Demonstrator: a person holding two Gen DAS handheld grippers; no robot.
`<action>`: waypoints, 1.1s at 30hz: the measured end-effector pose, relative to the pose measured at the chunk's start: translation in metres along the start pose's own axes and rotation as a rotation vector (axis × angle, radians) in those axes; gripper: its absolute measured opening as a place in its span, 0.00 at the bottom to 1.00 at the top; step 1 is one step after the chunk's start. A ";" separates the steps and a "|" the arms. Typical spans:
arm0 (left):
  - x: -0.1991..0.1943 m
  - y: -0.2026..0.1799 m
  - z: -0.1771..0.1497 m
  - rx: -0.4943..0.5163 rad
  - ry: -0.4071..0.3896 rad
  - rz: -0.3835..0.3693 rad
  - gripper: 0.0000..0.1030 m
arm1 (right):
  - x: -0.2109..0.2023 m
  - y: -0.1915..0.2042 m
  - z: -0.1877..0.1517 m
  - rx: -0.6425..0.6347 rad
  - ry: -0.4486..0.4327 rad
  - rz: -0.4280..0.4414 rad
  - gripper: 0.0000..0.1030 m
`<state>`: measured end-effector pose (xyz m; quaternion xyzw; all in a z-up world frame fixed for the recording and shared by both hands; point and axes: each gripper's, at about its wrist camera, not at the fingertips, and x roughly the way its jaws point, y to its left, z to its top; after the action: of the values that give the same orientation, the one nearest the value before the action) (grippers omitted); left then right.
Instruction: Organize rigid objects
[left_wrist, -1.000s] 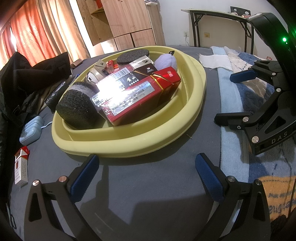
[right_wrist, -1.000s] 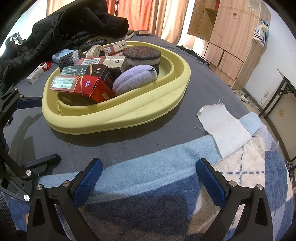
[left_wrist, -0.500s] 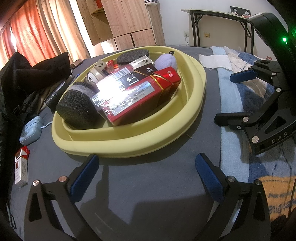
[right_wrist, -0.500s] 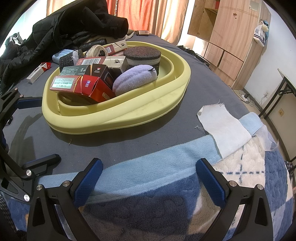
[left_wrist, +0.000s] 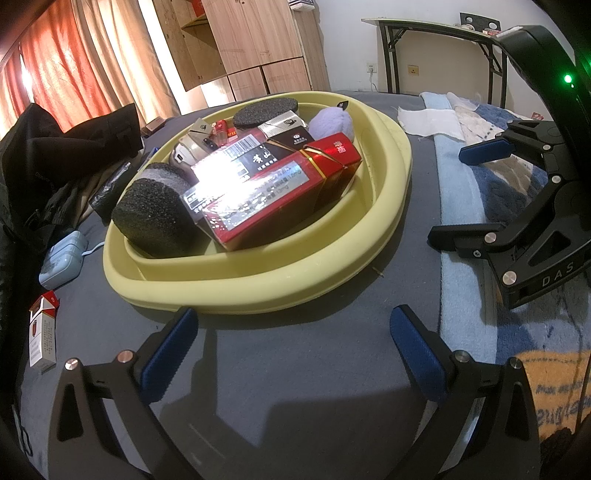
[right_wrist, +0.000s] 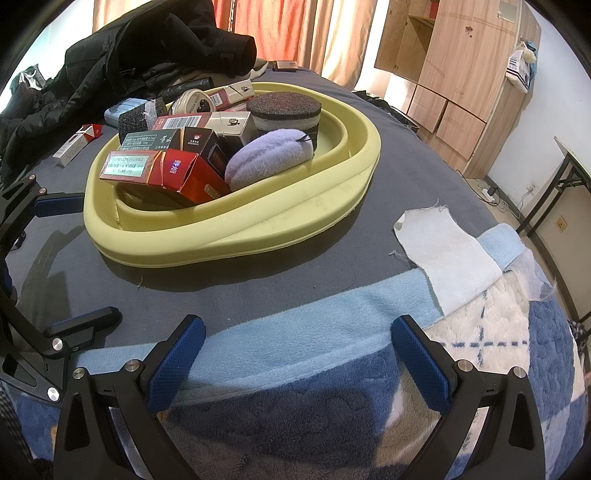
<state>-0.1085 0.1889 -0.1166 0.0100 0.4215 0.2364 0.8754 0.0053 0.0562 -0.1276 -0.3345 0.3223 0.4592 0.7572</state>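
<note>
A pale yellow basin (left_wrist: 258, 288) (right_wrist: 280, 225) sits on the grey bedcover, piled with a red carton (left_wrist: 266, 199) (right_wrist: 166, 173), dark boxes, two black sponges (left_wrist: 155, 218) (right_wrist: 284, 107) and a lilac puff (right_wrist: 269, 158). My left gripper (left_wrist: 295, 332) hangs open just short of the basin's near rim, nothing between its blue pads. My right gripper (right_wrist: 295, 343) is open too, over the light blue blanket, a little back from the basin. Each gripper shows at the edge of the other's view.
A red-and-white cigarette pack (left_wrist: 42, 332) (right_wrist: 75, 144) and a light blue case (left_wrist: 61, 262) lie on the cover left of the basin. Black clothing (right_wrist: 140, 55) is heaped behind. A white cloth (right_wrist: 443, 254) lies right, a folding table (left_wrist: 436, 40) and wooden cabinets beyond.
</note>
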 end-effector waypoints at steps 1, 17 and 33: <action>0.000 0.000 0.000 0.000 0.000 0.000 1.00 | 0.000 -0.001 0.000 0.000 0.000 0.000 1.00; 0.000 0.000 0.000 0.000 0.000 0.000 1.00 | 0.000 -0.001 0.000 0.000 0.000 0.000 1.00; 0.000 0.001 0.000 0.000 0.000 0.000 1.00 | 0.000 -0.001 0.000 0.000 0.000 0.000 1.00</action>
<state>-0.1084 0.1896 -0.1168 0.0100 0.4215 0.2364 0.8754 0.0059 0.0556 -0.1272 -0.3345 0.3224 0.4590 0.7573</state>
